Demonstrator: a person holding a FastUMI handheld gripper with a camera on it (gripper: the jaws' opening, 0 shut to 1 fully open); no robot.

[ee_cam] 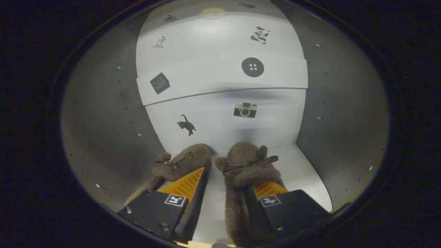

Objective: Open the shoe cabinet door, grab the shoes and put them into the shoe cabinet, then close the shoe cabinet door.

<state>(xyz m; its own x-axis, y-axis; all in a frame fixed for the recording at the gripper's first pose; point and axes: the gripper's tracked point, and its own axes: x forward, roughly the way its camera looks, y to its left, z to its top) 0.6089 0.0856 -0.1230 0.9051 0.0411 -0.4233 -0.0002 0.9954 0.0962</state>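
Note:
I am looking into the shoe cabinet point(103, 113). Two brown fuzzy slippers with small bows stand side by side on its white bottom shelf point(303, 172), toes toward the back wall. The left slipper point(186, 160) lies under and just ahead of my left finger point(187, 186). The right slipper point(246, 165) runs along my right finger point(268, 189), which sits in its opening; its inner side wall stands between the fingers. My gripper point(227, 179) is open, with bare white shelf showing in the gap.
Grey side walls point(344, 113) close in on both sides. A white upper shelf point(220, 79) crosses the cabinet above the slippers. The white back wall point(220, 117) carries small stickers: a cat, a camera, a button.

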